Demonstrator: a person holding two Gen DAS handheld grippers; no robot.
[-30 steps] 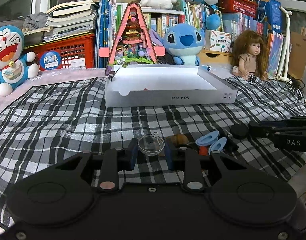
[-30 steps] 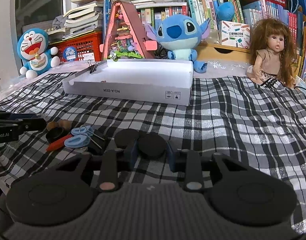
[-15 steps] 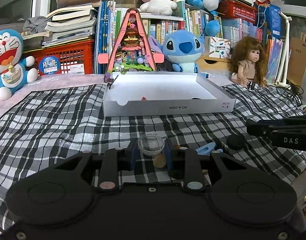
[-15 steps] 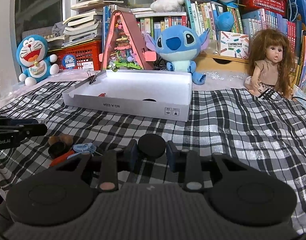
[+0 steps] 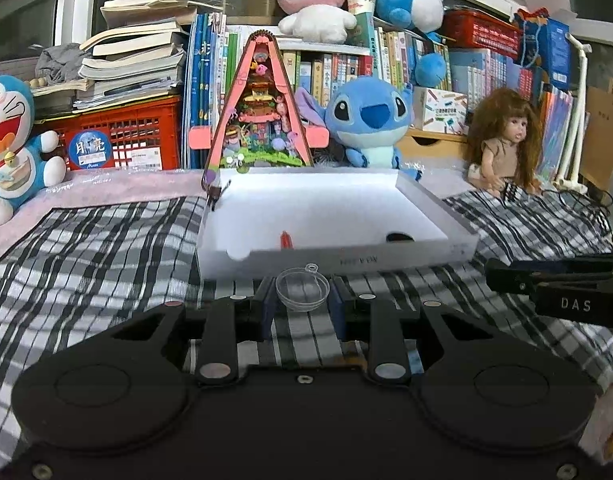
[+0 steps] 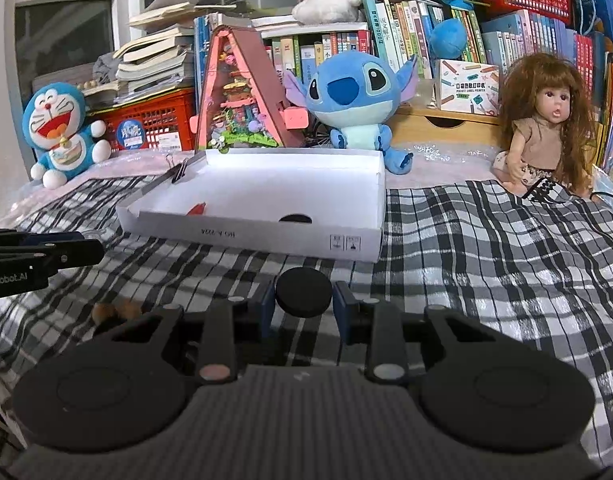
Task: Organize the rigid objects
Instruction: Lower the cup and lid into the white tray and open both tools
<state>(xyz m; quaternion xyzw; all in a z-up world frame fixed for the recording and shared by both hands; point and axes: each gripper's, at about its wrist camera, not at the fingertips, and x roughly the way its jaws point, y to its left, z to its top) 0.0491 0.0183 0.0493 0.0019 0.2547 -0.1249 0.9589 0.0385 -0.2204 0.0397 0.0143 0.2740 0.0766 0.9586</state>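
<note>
My left gripper (image 5: 302,300) is shut on a clear plastic half-dome (image 5: 302,289) and holds it above the checked cloth, just short of the white box (image 5: 338,256). My right gripper (image 6: 303,300) is shut on a black round disc (image 6: 303,291), raised in front of the same white box (image 6: 266,236). In the box lie a red object (image 5: 285,239) and a black round piece (image 5: 398,237); both also show in the right wrist view, the red object (image 6: 197,209) and the black piece (image 6: 294,219). The right gripper's body (image 5: 554,284) shows in the left view.
Brown small pieces (image 6: 116,311) lie on the checked cloth (image 6: 486,256) at lower left. A binder clip (image 6: 179,171) sits on the box's left rim. Behind the box stand a pink triangular model (image 5: 262,112), Stitch plush (image 5: 366,120), doll (image 6: 546,128), Doraemon (image 5: 6,148) and bookshelves.
Both grippers lifted their objects off the cloth and moved forward toward the white box. The pile of small items dropped out of view beneath them.
</note>
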